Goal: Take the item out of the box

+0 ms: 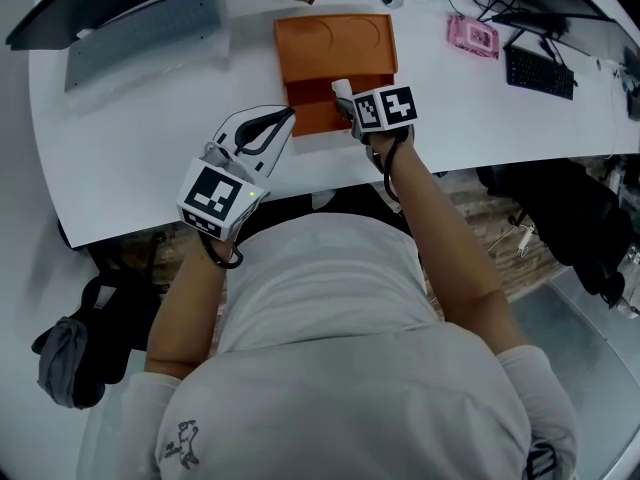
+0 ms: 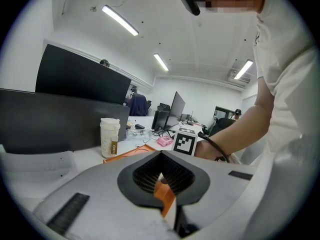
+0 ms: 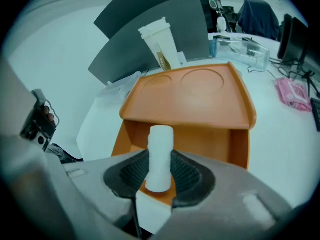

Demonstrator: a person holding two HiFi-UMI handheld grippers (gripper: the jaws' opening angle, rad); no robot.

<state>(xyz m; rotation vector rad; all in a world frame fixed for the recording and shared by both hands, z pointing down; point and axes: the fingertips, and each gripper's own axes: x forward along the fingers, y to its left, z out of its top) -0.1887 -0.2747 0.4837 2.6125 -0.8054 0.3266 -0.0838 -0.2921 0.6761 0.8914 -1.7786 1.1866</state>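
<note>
In the right tool, pressed between both ribbed pads, a white cylinder, upright, its top clear above the jaws, its lower end over the near edge of the orange box. Directly ahead of that tool, the box's open compartment, and beyond it the lid laid back open, two round hollows in its inner face. Farther ahead and slightly left, a pale lidded cup in front of a dark grey panel. Off to the right of the right tool, a pink packet and a black keyboard on the white worktop. Just left of the right tool, the left tool, tip at the box's near left corner, jaws closed on a piece of the orange box wall, visible between the pads in the left gripper view. Both tools close together at the near side of the box, by the worktop's front edge. Behind the tools, bare forearms and a pale shirt.
</note>
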